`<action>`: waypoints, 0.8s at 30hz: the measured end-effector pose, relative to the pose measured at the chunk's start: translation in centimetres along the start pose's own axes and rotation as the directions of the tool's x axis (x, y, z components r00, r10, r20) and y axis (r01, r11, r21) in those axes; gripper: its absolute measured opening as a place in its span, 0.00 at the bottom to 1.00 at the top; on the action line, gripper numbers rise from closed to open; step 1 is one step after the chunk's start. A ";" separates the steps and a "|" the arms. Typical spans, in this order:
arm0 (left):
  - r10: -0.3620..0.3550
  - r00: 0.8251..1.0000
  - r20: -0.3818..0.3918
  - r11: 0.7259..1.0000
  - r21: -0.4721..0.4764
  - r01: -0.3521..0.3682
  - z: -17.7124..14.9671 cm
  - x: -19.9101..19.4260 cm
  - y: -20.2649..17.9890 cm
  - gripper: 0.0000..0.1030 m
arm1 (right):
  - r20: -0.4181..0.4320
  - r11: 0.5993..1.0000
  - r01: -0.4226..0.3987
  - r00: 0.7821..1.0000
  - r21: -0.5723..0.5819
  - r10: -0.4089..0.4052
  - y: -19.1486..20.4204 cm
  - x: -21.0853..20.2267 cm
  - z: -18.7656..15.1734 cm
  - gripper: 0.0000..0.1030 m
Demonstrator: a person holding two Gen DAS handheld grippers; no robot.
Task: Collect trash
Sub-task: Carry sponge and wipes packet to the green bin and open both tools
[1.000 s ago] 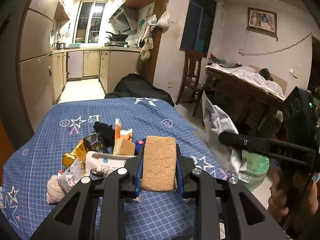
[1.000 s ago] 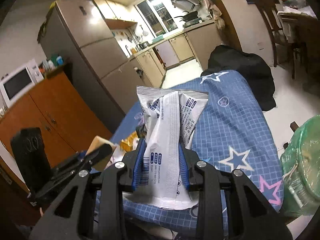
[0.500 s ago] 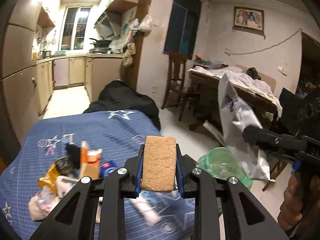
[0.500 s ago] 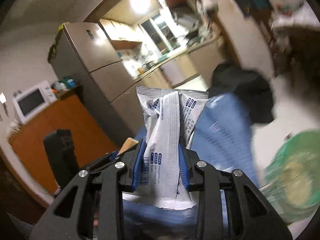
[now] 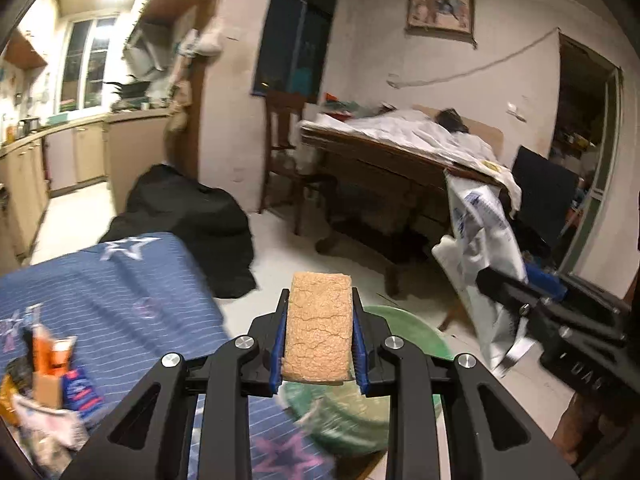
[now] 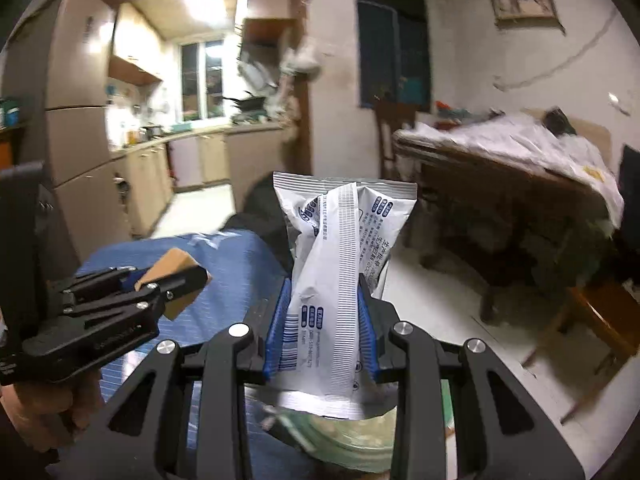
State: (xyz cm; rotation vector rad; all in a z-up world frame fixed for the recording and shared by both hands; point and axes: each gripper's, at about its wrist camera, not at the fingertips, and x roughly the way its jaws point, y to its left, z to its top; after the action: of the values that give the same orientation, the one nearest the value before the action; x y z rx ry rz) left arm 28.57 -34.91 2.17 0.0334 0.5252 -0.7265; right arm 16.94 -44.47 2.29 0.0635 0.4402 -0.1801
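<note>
- The left gripper [image 5: 318,340] has its jaws clamped on a tan, crumbly-surfaced sponge block [image 5: 318,332], which stands upright between the blue pads and rises above them.
- Seen from the right wrist, the same left gripper [image 6: 172,284] shows at the left edge with the block [image 6: 176,266] nipped at its tip, and the person's hand [image 6: 48,412] wraps the handle below.
- The right gripper [image 6: 324,328] has its jaws closed on a white and silver wrapper with blue print [image 6: 340,272]; the wrapper stands upright, its crimped top edge above the pads and its lower end hanging below them.
- In the left wrist view the right gripper [image 5: 520,300] reaches in from the right edge, with the wrapper [image 5: 480,248] held up at its tip.
- A bin lined with a green bag [image 5: 404,332] sits on the floor just beside the corner of the bench; it lies directly under and behind the sponge block in the left view, and under the wrapper [image 6: 352,436] in the right view.
- The bench carries a blue checked cloth with star prints [image 5: 120,292].
- More trash [image 5: 44,392] lies in a heap at its near left: an orange tube, a small cardboard box, a blue packet and crumpled wrappers, all blurred.
- A black bag [image 5: 192,220] slumps on the floor beyond the far end of the bench.
- A dark wooden table draped in white sheets [image 5: 400,140] stands to the right, a wooden chair [image 5: 284,136] beside it.
</note>
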 end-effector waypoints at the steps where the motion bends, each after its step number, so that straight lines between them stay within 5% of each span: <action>1: -0.013 1.000 -0.011 1.000 0.009 0.013 0.2 1.5 -1.2 0.27 | -0.011 1.000 0.019 1.000 0.005 -0.019 -0.8 0.5 -0.3 0.29; 10: -0.076 0.989 -0.128 0.997 0.021 0.079 0.0 10.7 -5.2 0.27 | -0.161 0.993 0.061 0.986 0.098 -0.044 -6.2 4.8 -1.7 0.30; 24: -0.069 0.906 -0.418 0.997 -0.013 0.070 -2.8 21.9 -4.7 0.27 | -0.414 0.980 0.038 0.909 0.195 0.047 -8.3 10.3 -4.2 0.30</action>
State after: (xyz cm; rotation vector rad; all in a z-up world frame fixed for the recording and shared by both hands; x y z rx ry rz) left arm 37.97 -51.49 -9.82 0.1771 0.9414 -0.7937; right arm 22.77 -53.84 -6.09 0.3046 0.8504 -0.2065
